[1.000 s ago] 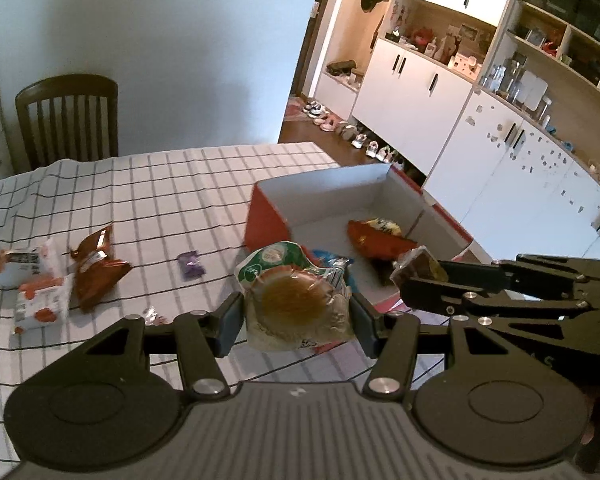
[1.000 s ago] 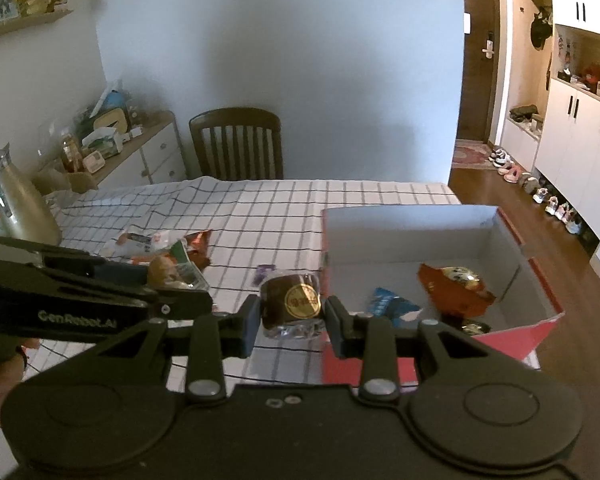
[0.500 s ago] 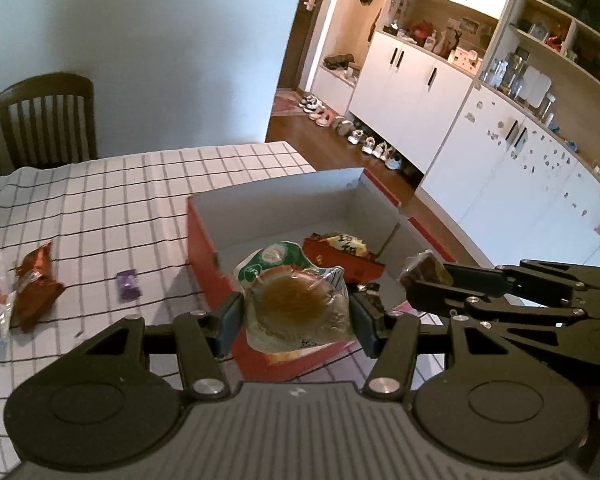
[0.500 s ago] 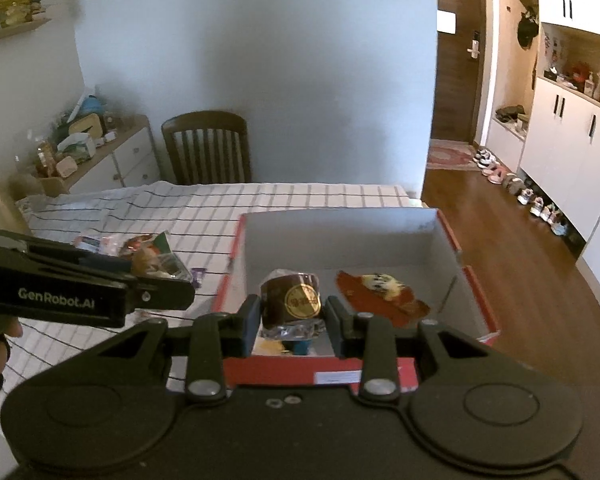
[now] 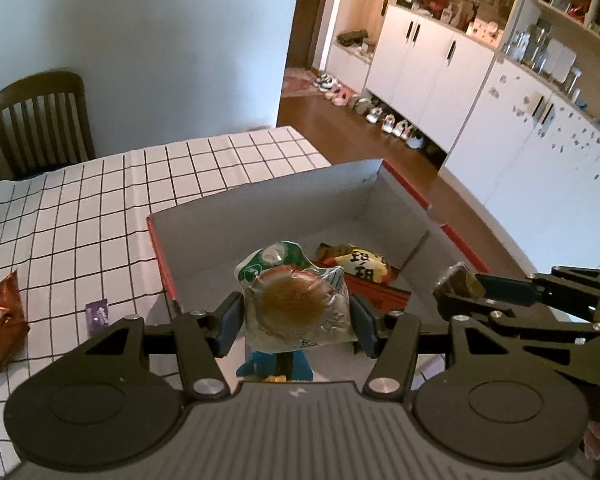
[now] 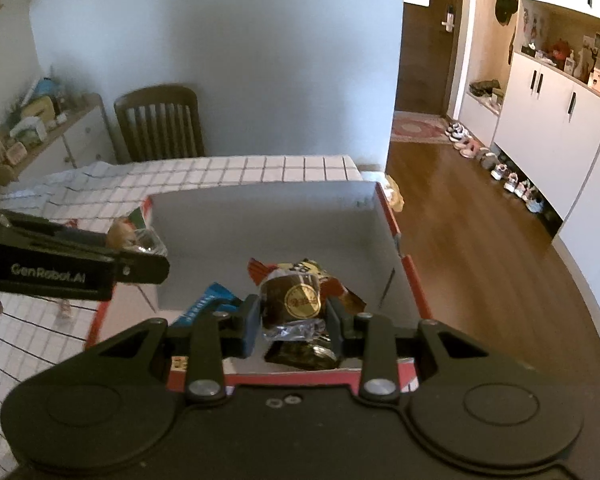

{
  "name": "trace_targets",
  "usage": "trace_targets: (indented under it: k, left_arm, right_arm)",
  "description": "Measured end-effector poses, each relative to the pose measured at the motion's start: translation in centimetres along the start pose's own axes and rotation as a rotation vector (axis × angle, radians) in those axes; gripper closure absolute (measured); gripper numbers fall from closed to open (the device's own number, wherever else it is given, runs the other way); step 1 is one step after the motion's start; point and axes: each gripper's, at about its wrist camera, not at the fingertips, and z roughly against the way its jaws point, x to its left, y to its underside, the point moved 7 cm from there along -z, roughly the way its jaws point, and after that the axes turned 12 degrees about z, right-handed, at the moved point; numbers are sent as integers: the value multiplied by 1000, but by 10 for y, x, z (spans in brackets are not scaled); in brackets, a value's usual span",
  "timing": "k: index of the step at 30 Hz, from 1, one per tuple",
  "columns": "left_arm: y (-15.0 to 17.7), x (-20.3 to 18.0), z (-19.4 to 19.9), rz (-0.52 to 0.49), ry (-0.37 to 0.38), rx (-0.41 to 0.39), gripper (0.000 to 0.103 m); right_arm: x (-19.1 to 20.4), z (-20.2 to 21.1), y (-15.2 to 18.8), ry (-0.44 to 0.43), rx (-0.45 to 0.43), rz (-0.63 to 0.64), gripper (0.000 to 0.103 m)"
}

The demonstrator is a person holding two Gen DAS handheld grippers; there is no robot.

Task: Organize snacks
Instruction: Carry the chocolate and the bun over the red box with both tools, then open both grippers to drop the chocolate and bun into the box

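packets [image 5: 356, 266] in box [image 5: 260, 216], box on table [image 5: 100, 200]

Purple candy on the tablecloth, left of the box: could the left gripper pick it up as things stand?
Probably not yet: the left gripper is shut on a green-topped pastry packet over the red box. The purple candy lies unobstructed.

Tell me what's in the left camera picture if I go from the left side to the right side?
Brown snack packet → purple candy → left gripper squeezing a round cake pack → right gripper.
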Motion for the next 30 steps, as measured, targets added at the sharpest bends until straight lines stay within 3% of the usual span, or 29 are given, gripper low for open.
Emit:
trace_targets:
  k: [15,30]
  left_arm:
    - [-3,-2,-81,-57,-111,121,45]
    - [10,-3,-108,-69,-117,206,40]
  right_arm:
    - [-15,-55,16,-17,139,-30,69]
    - [-17,-68,20,-49,179,-42,69]
